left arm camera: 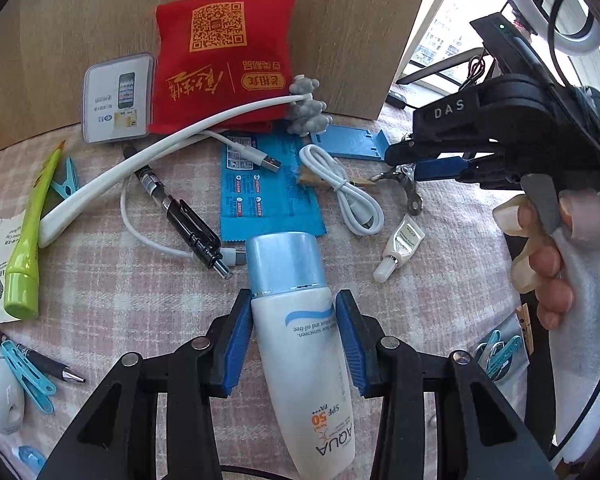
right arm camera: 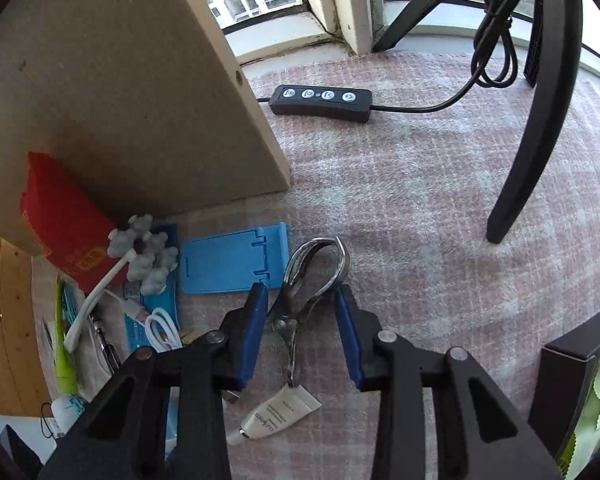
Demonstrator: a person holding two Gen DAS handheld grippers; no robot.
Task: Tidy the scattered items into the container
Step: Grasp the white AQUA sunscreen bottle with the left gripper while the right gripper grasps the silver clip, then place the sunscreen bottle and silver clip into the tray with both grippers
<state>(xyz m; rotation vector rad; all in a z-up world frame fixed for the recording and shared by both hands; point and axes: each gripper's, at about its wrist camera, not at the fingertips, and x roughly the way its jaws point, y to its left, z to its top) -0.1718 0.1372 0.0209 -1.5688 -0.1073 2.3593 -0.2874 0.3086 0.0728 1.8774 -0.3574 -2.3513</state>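
Note:
A white sunscreen bottle [left arm camera: 300, 344] with a pale blue cap sits between the blue pads of my left gripper [left arm camera: 294, 296], which is shut on its body just below the cap. Small metal thread snips [right arm camera: 300, 304] lie on the checked cloth between the pads of my right gripper [right arm camera: 300, 288]. The right pad touches the snips' looped handle and a narrow gap shows on the left side, so this gripper is open. In the left wrist view the right gripper [left arm camera: 396, 160] hovers over the snips [left arm camera: 408, 188], held by a hand [left arm camera: 540, 264]. A dark box rim [right arm camera: 564, 354] stands at the lower right.
Scattered on the cloth are a red pouch [left arm camera: 224, 60], a white cable [left arm camera: 340, 188], a black pen [left arm camera: 180, 216], a green tube [left arm camera: 28, 240], a cream tube [left arm camera: 400, 248] and a blue phone stand [right arm camera: 232, 260]. A wooden board [right arm camera: 120, 100] stands behind them. A black stand leg [right arm camera: 532, 140] and a corded remote [right arm camera: 320, 100] lie beyond.

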